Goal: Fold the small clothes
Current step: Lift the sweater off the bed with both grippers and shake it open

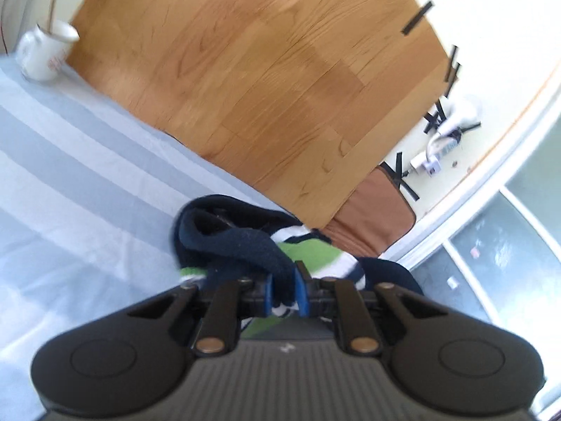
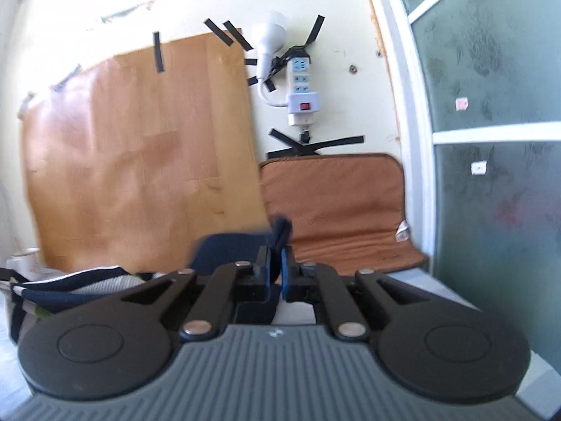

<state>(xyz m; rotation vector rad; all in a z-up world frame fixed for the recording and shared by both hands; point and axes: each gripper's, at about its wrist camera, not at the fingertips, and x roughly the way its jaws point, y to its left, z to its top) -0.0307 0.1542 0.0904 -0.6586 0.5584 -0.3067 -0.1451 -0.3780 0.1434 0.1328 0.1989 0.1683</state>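
Motion blur is softening both wrist views, and each hand-held gripper's body is hiding the lower part of the garment [image 1: 245,242]. The garment is showing navy knit with green and white stripes. The left hand-held gripper [image 1: 283,293] is pinching a navy fold of it above the grey-striped bed sheet [image 1: 70,161]. The right hand-held gripper [image 2: 276,273] is clenching another navy edge, the rest trailing off to the left.

A fuzzy knit garment [image 1: 242,245] lies on smooth striped cloth [image 1: 70,161] before a matt wood-grain board [image 1: 252,80].
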